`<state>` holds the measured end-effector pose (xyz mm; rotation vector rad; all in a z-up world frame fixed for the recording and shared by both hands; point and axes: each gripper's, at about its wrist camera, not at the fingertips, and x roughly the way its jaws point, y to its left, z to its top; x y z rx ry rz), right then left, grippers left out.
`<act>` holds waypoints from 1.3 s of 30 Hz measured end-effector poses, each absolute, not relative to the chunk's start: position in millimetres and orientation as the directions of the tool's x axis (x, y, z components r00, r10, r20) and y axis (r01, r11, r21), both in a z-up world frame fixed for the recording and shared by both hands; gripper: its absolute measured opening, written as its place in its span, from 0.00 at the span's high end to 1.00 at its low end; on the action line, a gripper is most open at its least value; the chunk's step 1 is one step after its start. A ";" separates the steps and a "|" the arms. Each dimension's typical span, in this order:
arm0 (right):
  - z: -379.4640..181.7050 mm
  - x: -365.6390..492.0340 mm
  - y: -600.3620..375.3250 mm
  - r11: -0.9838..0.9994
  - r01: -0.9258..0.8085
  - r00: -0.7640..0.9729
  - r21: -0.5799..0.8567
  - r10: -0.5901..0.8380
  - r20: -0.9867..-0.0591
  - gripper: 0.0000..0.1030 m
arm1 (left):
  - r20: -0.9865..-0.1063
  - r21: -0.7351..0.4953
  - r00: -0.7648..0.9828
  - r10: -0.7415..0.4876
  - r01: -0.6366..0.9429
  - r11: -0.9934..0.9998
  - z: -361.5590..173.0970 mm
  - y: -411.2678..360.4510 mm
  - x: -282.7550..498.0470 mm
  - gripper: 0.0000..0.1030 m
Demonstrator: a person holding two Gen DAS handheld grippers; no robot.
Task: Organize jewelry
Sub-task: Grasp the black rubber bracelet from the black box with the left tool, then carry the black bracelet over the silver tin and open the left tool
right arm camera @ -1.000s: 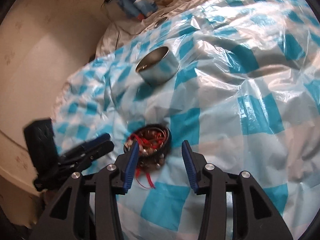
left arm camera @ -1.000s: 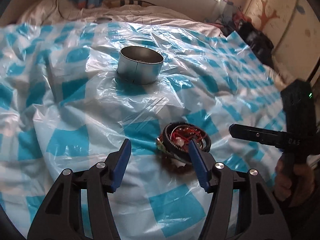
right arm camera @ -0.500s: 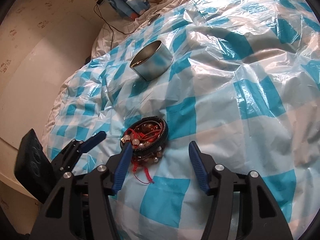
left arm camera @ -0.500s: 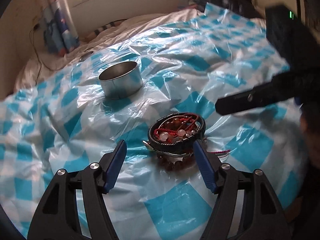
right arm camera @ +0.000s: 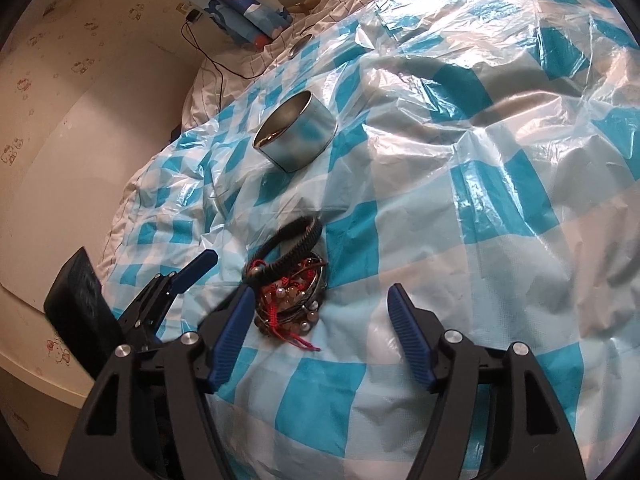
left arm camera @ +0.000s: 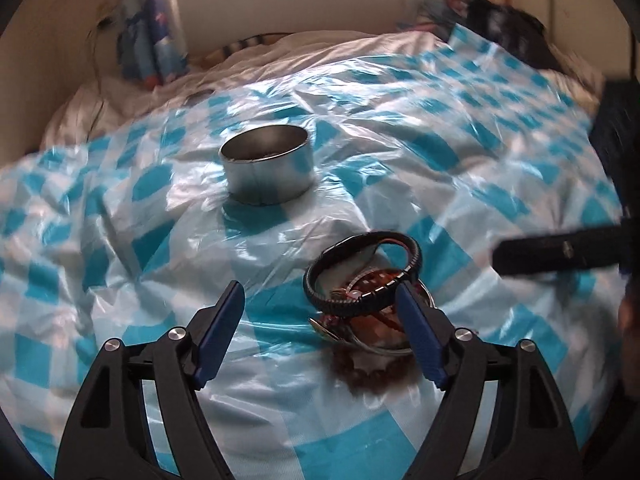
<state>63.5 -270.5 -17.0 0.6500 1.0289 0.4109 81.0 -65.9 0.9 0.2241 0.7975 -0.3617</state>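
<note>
A pile of jewelry lies on the blue-checked plastic sheet: a black braided bracelet tilted up on top of red cord and bead bracelets. The black bracelet also shows in the right wrist view. A round metal tin stands open behind the pile, also in the right wrist view. My left gripper is open, its right finger touching the black bracelet. My right gripper is open, its left finger beside the pile. Each gripper shows in the other's view, the right and the left.
The plastic sheet covers a rumpled bed. A blue patterned curtain and a cable hang at the wall behind. A dark bag lies at the far right. A cream wall borders the bed's left side.
Both grippers have moved closer to the pile. The black bracelet now stands tilted up off the beads, against my left gripper's right finger. My right gripper has opened wider.
</note>
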 end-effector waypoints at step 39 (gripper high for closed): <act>-43.6 134.1 -239.7 0.502 0.025 0.418 0.865 0.781 -0.465 0.25 | -0.663 -0.621 0.351 -0.661 0.236 0.748 -37.0 -21.1 157.3 0.82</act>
